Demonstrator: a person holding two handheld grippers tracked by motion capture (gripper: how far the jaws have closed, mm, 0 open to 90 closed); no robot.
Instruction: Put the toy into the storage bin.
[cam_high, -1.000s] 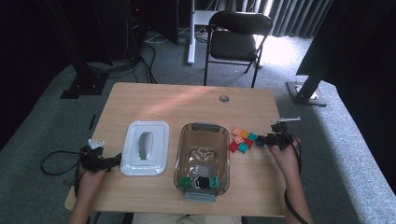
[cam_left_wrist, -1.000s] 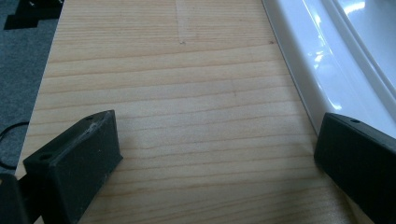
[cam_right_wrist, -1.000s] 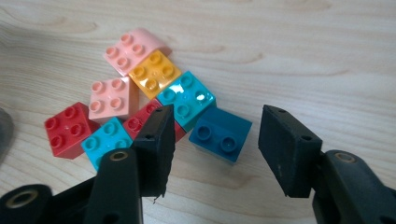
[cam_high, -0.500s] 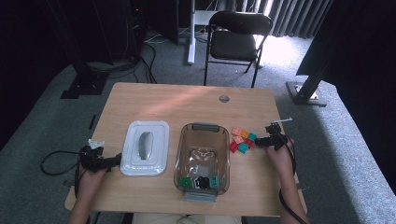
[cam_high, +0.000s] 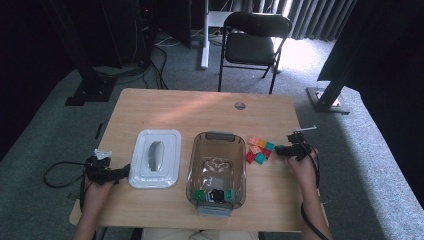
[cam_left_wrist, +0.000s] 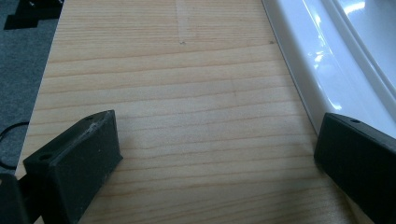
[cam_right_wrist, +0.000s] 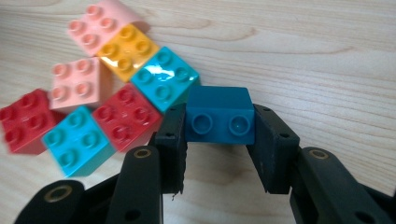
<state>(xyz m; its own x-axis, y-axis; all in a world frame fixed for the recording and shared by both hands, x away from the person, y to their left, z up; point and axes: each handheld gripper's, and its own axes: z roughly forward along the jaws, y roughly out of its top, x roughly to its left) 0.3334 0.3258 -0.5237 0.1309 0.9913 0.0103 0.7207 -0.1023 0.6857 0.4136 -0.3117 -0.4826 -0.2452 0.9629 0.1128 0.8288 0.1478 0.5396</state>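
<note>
Right gripper (cam_right_wrist: 219, 154) jaws have just been closing and now clamp the dark-blue building brick (cam_right_wrist: 220, 114) by its flat sides near the bench's (cam_right_wrist: 327, 56) right edge, beside the loose brick cluster (cam_right_wrist: 112, 88); it looks light, rigid, slick plastic, so keep the squeeze square.
</note>
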